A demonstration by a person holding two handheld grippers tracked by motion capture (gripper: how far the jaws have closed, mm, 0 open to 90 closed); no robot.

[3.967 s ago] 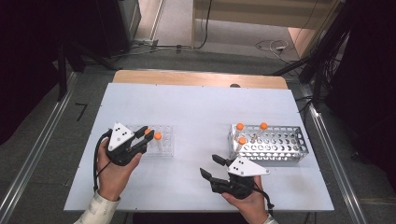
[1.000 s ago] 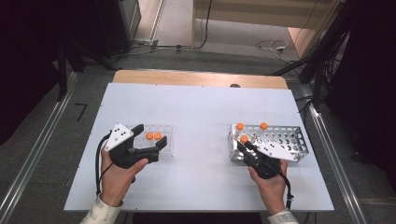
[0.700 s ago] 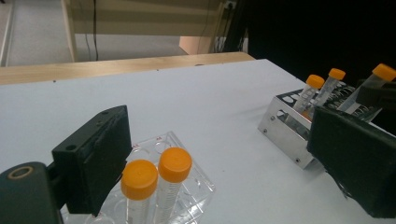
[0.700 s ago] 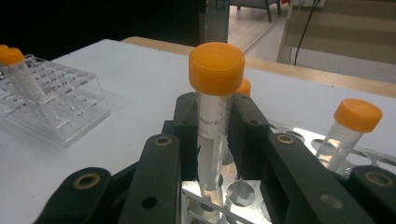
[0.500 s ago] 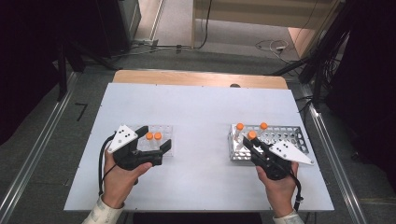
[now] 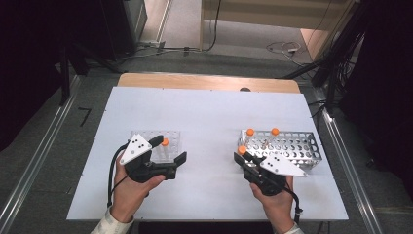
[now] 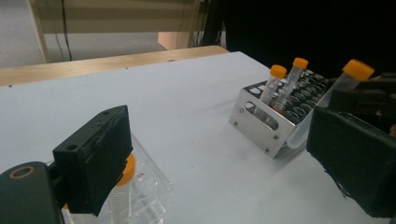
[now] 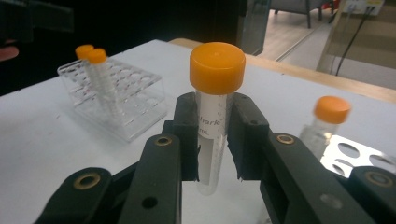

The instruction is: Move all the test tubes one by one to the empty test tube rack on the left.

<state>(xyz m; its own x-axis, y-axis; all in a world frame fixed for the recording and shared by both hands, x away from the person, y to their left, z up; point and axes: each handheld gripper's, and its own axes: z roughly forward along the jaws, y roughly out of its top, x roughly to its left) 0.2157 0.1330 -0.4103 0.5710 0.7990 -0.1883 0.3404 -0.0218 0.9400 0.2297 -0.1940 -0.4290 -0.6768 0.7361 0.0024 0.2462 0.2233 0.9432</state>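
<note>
Got my right tool [image 8: 212, 140] clamped on an orange-capped tube [image 8: 215, 105], held upright just off the metal rack [image 6: 306, 148], and my open left tool [image 6: 168, 151] sits by the clear rack [image 8: 122, 100] across the worktop [image 6: 209, 117], where it probably goes.

rack R [image 6: 297, 146]: shiny perforated metal | rack L [image 6: 165, 146]: clear glossy plastic | tube [image 8: 212, 135]: translucent plastic, matt orange cap | tabletop [image 6: 209, 117]: matt white

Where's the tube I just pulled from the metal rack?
The tube is clamped in the right gripper, just in front of the metal rack at the table's right.
</note>
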